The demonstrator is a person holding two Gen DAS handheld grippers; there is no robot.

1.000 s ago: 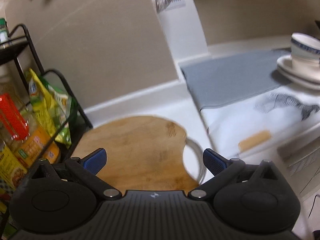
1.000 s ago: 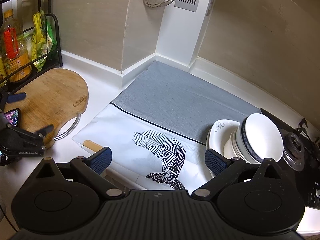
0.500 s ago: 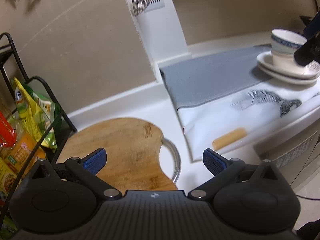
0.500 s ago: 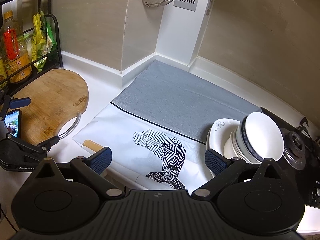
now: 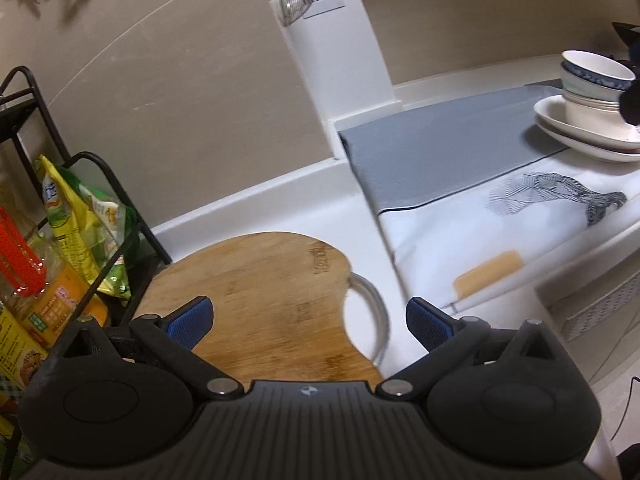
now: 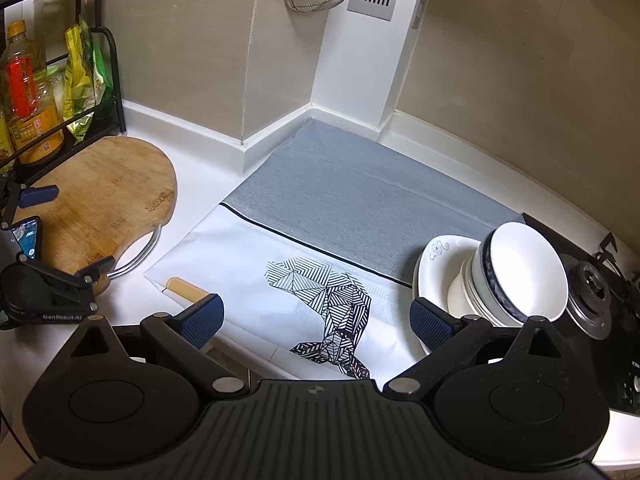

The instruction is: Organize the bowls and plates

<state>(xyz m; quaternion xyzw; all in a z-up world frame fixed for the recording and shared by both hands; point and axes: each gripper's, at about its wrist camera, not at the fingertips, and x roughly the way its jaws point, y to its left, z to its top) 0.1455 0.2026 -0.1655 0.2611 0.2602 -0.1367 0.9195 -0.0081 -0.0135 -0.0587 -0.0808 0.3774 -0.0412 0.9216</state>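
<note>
On the table (image 6: 192, 184), a mat (image 6: 360, 208) carries stacked plates (image 6: 430, 268) with bowls (image 6: 524, 268) on top, at its right end. Left lies a board (image 6: 100, 200). Left gripper (image 5: 308, 316) and right gripper (image 6: 316, 316): jaws spread, empty.

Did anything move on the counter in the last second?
Only the left hand-held gripper moved: it swung toward the stacked bowls and plates, and drifted a little over the cutting board. Both grippers are open and empty, as before. The right hand-held gripper, dishes and mat stayed put.
</note>
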